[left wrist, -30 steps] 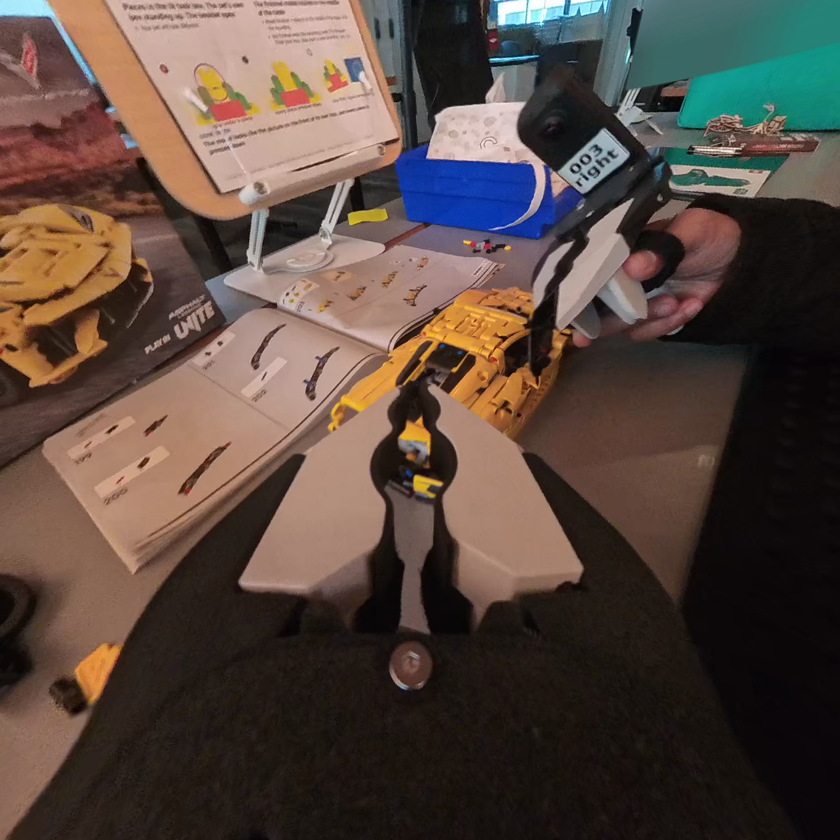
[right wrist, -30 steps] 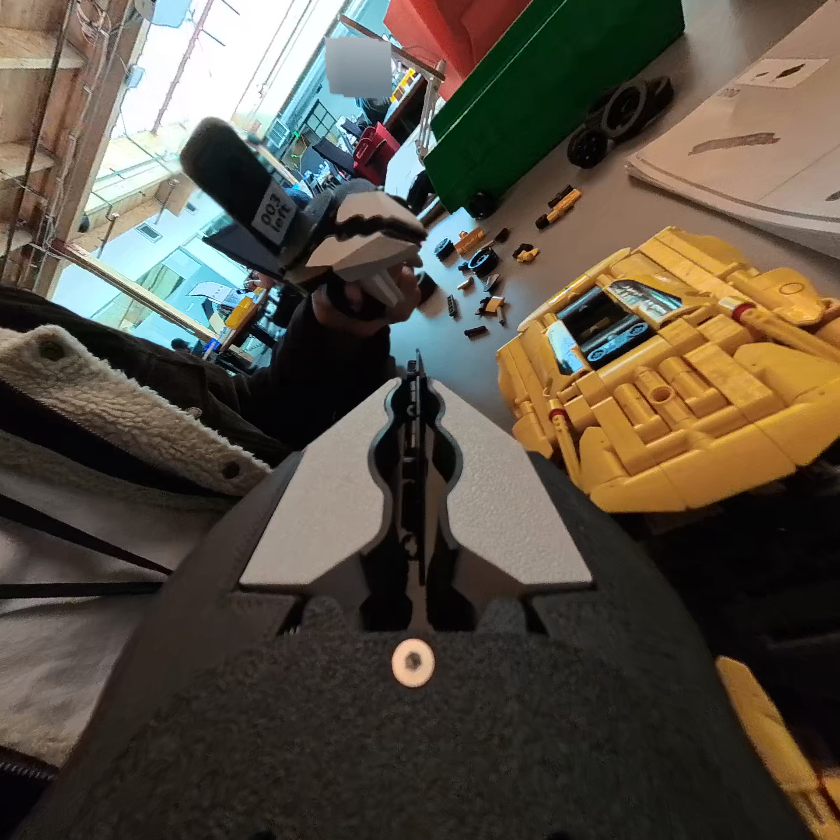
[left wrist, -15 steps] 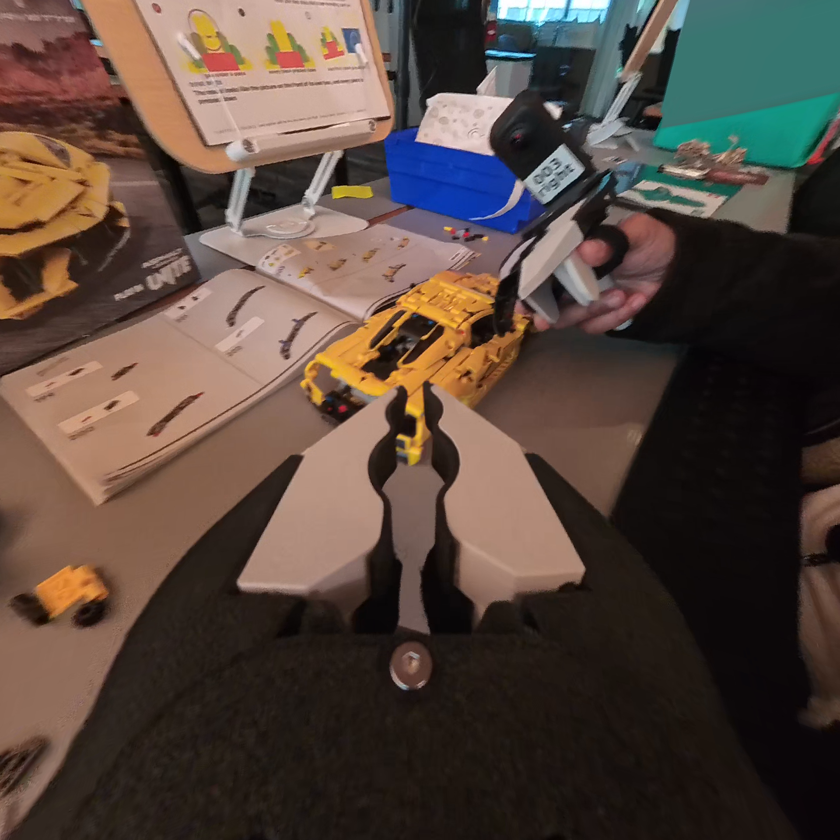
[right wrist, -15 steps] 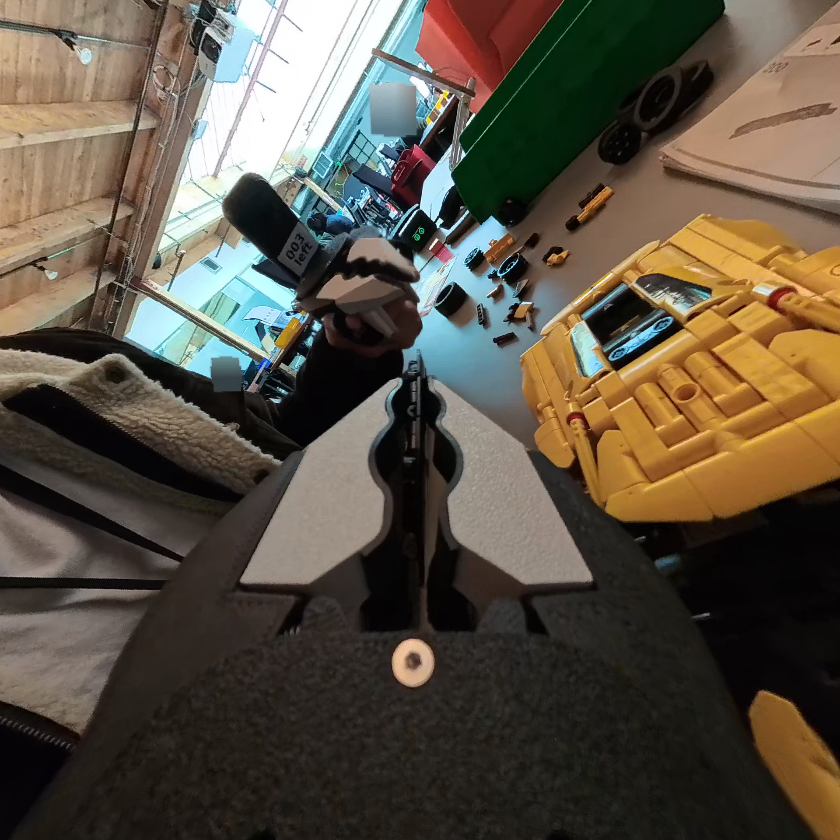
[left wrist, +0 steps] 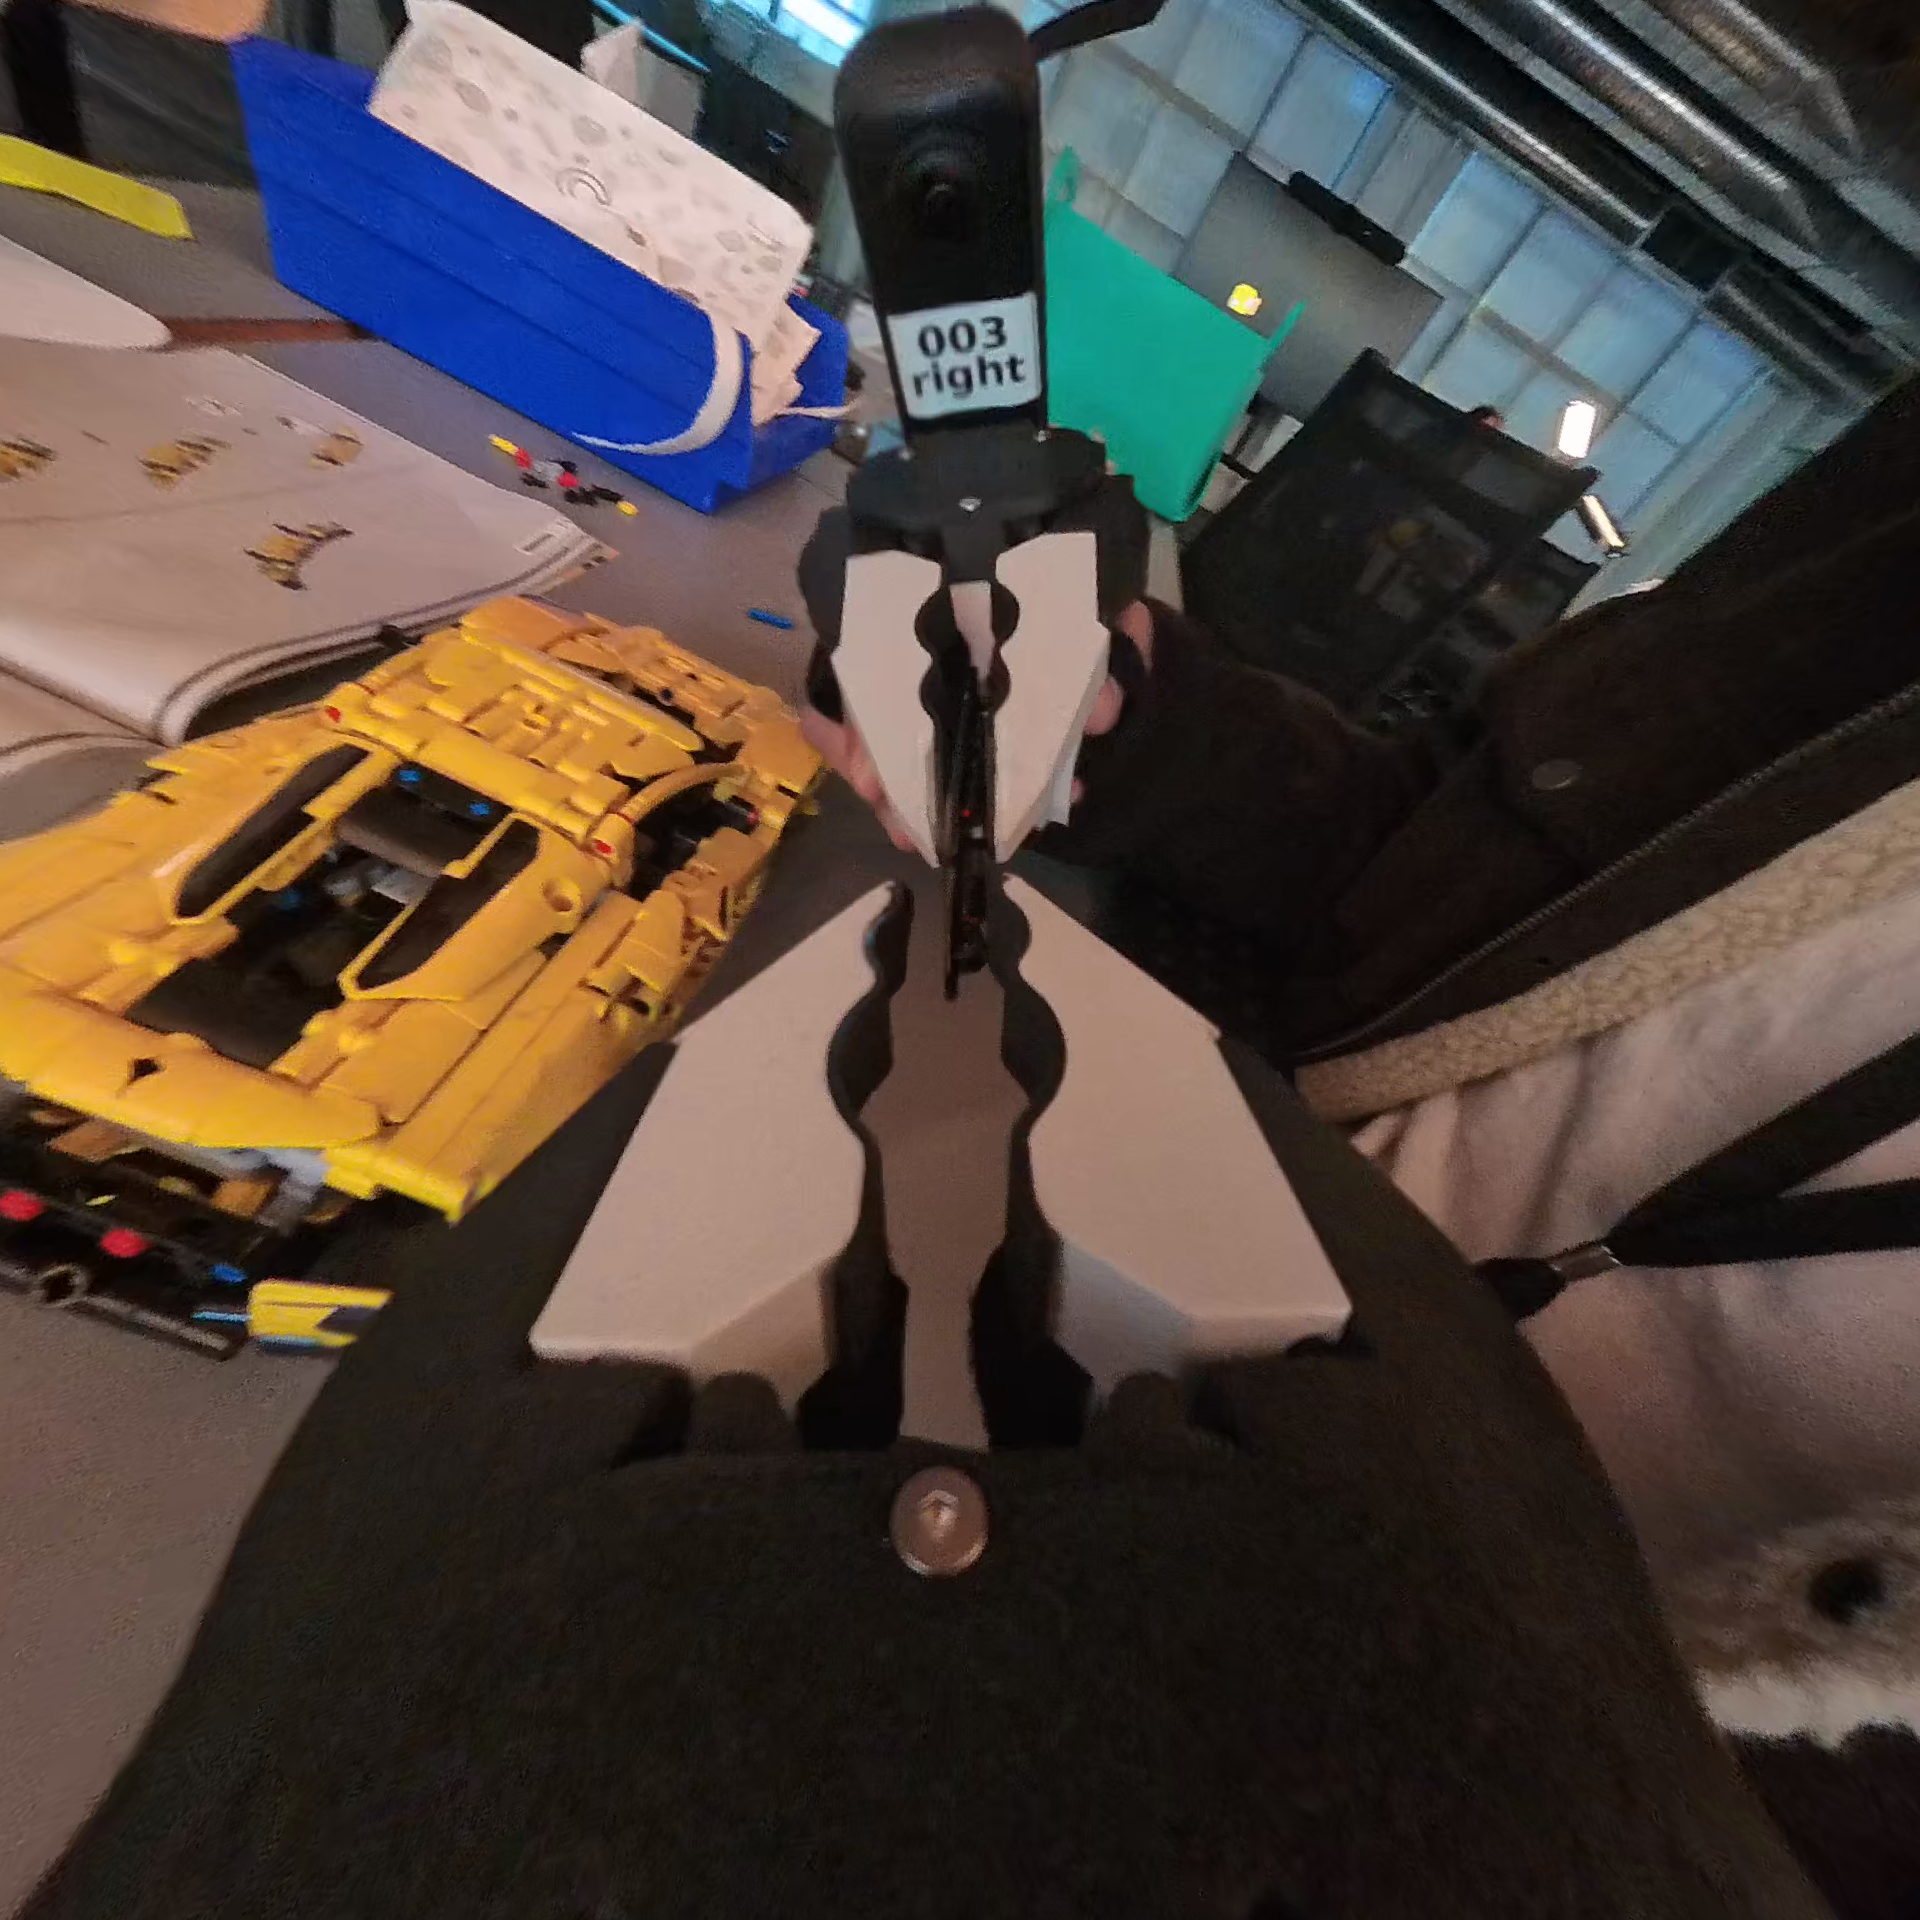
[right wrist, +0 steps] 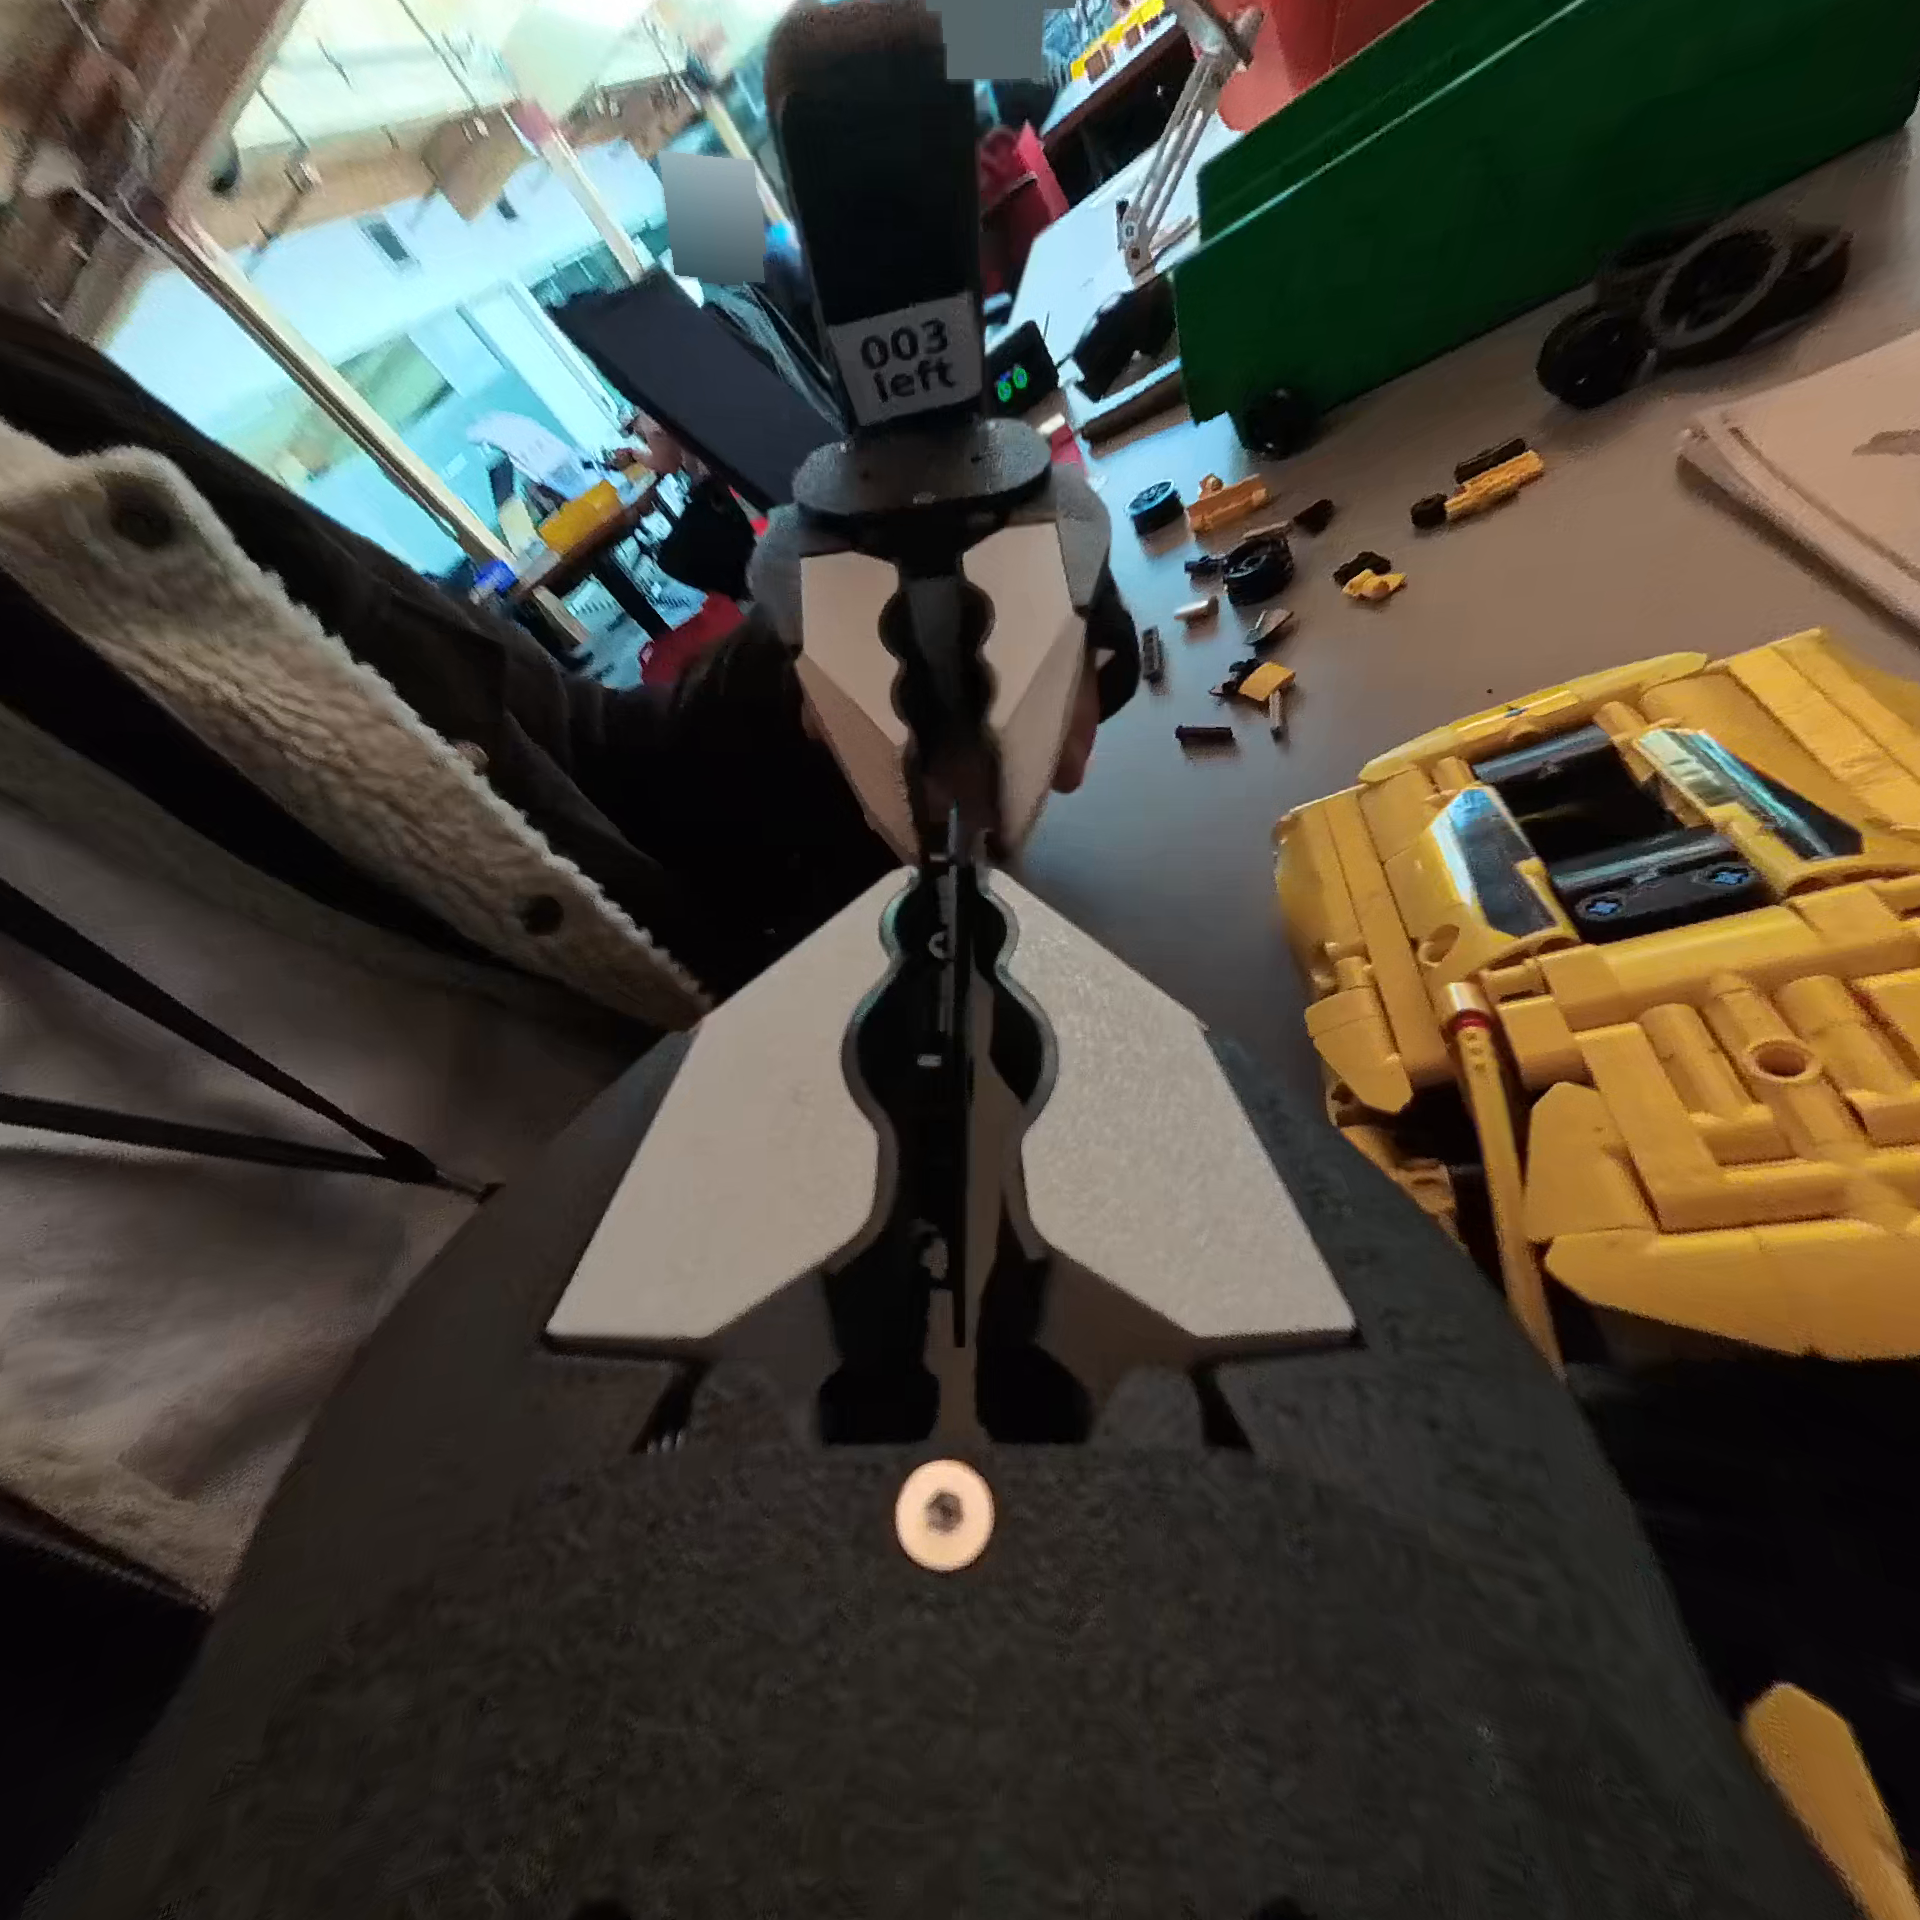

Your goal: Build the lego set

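Yellow lego car (left wrist: 384, 883) rests on the table (left wrist: 125, 1507). Left claw (left wrist: 951, 925) gapes narrowly, empty; right claw (right wrist: 951, 883) clamps a thin black piece (right wrist: 954, 1039).

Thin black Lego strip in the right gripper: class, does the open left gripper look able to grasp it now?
Probably yes: the left gripper faces the right gripper tip to tip, jaws apart, and the thin black Lego strip pokes between its fingertips, nothing intervening.

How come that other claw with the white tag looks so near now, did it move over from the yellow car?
Yes. In the left wrist view the right gripper now hangs right of the yellow car, facing the left gripper tip to tip.
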